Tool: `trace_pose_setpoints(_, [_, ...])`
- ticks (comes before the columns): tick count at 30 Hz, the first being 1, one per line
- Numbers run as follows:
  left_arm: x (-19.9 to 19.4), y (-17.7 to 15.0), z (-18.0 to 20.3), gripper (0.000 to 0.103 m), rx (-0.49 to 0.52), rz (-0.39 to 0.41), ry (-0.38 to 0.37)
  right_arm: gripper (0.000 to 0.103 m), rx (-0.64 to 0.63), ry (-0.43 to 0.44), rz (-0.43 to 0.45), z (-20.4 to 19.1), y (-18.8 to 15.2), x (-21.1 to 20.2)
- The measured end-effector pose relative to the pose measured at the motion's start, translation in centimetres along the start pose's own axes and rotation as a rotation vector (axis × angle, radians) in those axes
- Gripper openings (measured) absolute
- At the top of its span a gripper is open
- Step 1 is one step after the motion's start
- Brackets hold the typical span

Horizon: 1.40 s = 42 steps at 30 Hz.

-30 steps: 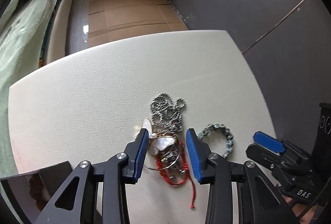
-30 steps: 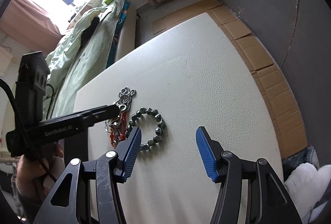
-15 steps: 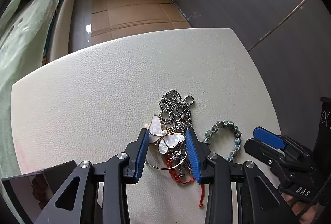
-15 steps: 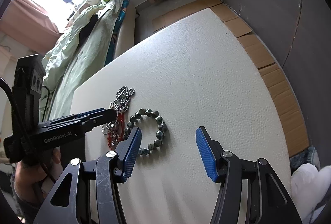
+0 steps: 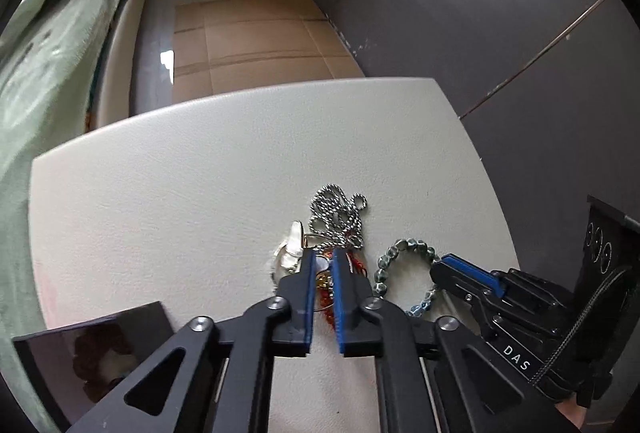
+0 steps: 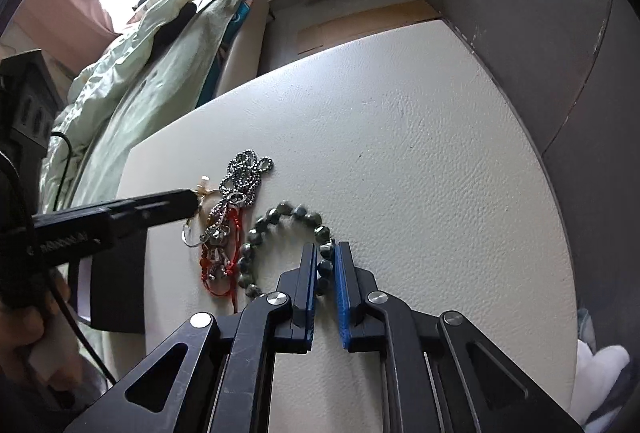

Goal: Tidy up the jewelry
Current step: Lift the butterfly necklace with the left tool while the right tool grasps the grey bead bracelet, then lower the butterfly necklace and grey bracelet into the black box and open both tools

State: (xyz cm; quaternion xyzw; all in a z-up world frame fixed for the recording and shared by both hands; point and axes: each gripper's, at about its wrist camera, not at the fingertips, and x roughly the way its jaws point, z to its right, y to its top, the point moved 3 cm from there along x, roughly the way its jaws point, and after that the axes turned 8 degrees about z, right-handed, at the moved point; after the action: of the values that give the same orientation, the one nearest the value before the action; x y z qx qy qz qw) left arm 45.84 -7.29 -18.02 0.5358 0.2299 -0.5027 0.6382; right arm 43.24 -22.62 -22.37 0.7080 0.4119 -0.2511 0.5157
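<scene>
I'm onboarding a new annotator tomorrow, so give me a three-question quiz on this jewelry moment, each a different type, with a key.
1. True or false: the green bead bracelet is tangled into the silver chain.
2. Multiple choice: the right gripper has its pads on A) the red cord, B) the bead bracelet, C) nothing.
3. Fill in: the left gripper pinches into the pile beside a white ____ pendant.

Key: 1 false, it lies apart beside the pile on the table; 2 B; 3 butterfly.

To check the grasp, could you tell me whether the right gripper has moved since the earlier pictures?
Yes. The right gripper shifted left, onto the green stone-bead bracelet on the white table; its jaws are closing with beads between them.
</scene>
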Motion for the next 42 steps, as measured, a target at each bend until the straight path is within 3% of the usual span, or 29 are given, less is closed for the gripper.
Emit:
trace_pose_setpoints(11, [-1.8,0.7,-0.9,0.002,-0.031,0.049,-0.014,0.010,-0.017,0.060,0.079,-0.7,0.2,-2.3])
trace_pose_setpoints(18, [-5.4,1.0,-0.6,0.002,-0.022,0.111,-0.042,0.010,-0.029,0.096,0.139,-1.5,0.6,-4.6])
trace_pose_setpoints(29, [-11.1,-1.2,-2.1,0.002,0.004,0.193,-0.023,0.010,-0.054,0.164,0.209,-3.5,0.6,-7.6])
trace_pose_setpoints(42, [-13.9,-3.6,-6.3,0.002,-0.018,0.204,-0.003,0.010,-0.084,0.171,0.244,-6.5,0.8,-9.5])
